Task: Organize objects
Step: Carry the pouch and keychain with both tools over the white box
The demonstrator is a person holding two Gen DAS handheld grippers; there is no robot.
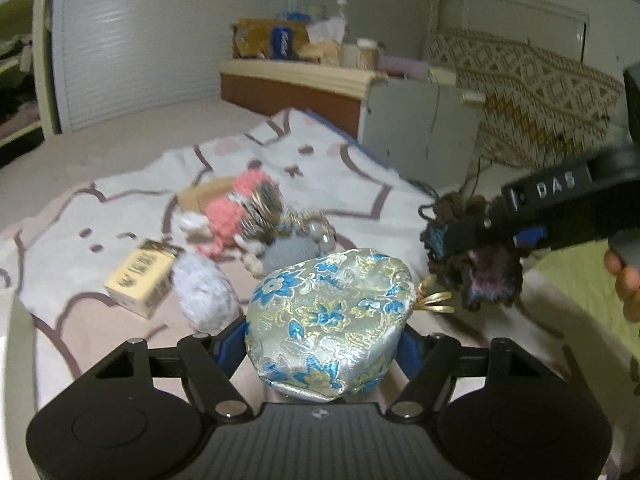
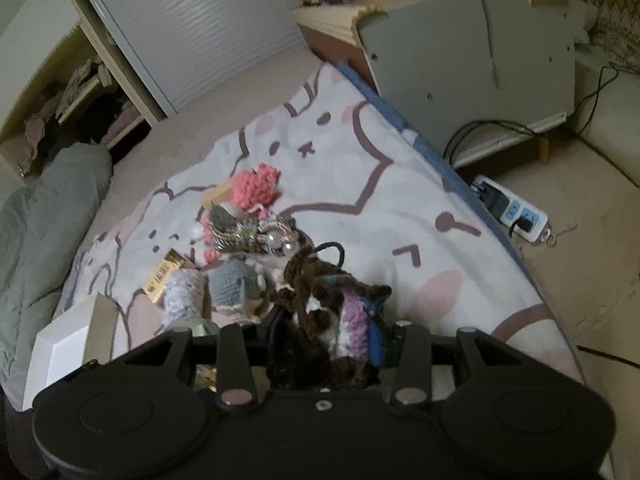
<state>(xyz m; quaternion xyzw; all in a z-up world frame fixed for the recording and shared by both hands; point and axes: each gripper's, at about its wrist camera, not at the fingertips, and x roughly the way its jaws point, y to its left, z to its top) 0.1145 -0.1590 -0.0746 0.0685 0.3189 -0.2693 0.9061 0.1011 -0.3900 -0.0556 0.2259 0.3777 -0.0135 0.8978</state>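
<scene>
My left gripper (image 1: 324, 344) is closed on a silver brocade pouch (image 1: 328, 320) patterned with blue and gold flowers; the pouch sits squarely between the blue finger pads (image 1: 230, 346), bulging above and beyond them, raised over the near part of the cat-print blanket (image 1: 340, 176). My right gripper (image 2: 328, 340) is clamped on a brown crocheted piece (image 2: 320, 312) with purple, white and blue yarn, its dark cord looping up past the fingertips. In the left view that piece hangs to the right of the pouch, close by; whether they touch I cannot tell. Farther out on the blanket lie a pink crocheted item (image 2: 256, 186), a grey knitted item (image 2: 232, 284), a pale fuzzy item (image 1: 204, 294) and a yellow box (image 1: 140, 276).
</scene>
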